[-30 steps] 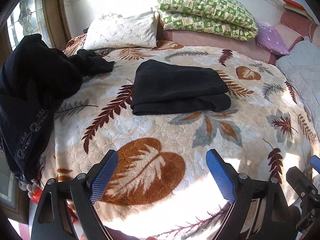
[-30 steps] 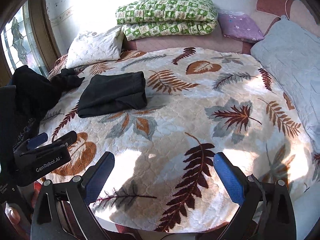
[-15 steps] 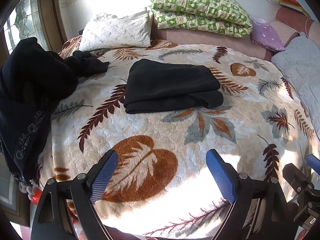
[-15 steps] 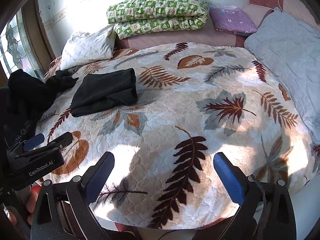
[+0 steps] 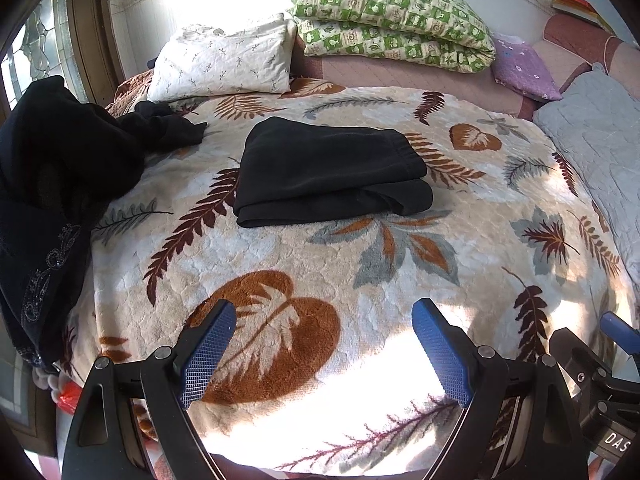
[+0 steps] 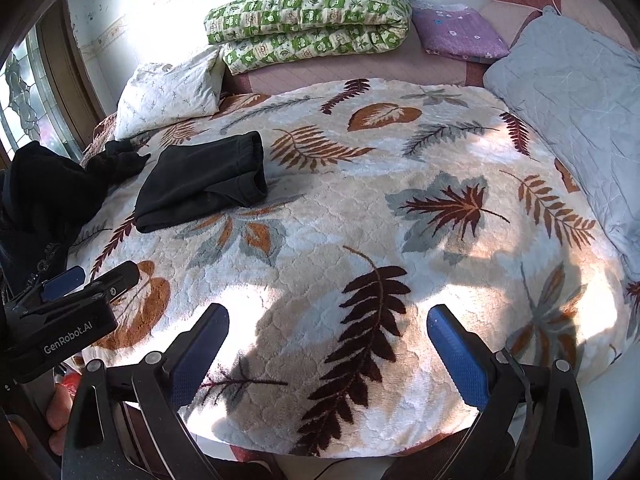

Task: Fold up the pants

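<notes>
At the bed's left edge a loose dark heap of clothes (image 5: pixel 52 184) hangs close beside the folded pants (image 5: pixel 332 172), which lie toward the far left of the blanket (image 5: pixel 400 272). A careless reach could drag both together. Left tongs (image 5: pixel 324 354) and right tongs (image 6: pixel 328 354) gape wide, empty, near the front edge.

A wide bare part of the leaf blanket (image 6: pixel 360 216) is lying free in front of both grippers, so a gripper is having room to pass there. The folded black pants (image 5: pixel 328 172) are taking the far left-middle. A heap of dark clothes (image 5: pixel 52 184) is blocking the left edge. Pillows (image 5: pixel 224 60) are closing the far side, and a grey quilt (image 6: pixel 580 120) is bordering the right.
</notes>
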